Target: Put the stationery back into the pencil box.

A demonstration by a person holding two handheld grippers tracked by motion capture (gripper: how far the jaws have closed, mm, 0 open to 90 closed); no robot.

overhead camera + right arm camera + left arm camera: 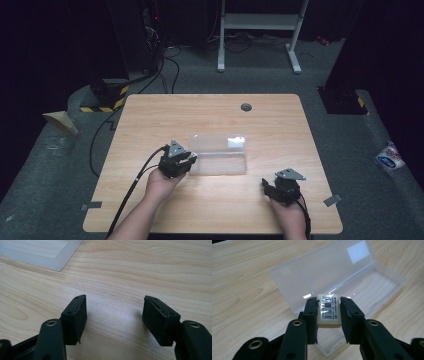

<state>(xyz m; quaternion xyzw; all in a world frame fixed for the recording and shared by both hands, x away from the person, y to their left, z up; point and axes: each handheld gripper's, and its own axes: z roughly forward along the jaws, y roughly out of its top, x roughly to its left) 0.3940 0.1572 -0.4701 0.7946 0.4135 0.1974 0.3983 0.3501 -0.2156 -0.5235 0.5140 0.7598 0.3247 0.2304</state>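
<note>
The left tool (329, 312) holds a white eraser (329, 311) clamped between its jaws, barcode label facing up. The eraser hangs just above the near end of a clear plastic pencil case (384, 286), which lies open on the table (210, 210). The hinged lid (329, 267) is folded back flat beyond the tray. The tray appears empty; wood grain shows through its base. The right tool (115, 312) rests apart from the case with its jaws standing wide and nothing between them.

Probable faults from this position:
- Release over the near wall. The eraser sits close to the tray's end edge; opening here may drop it onto the rim and tip it out onto the table.
- Case displacement. The case is light and unrestrained; contact from a jaw on descent may push or tilt it.
- Sticking. Rubber may cling to one pad on opening and fall off line.
</note>
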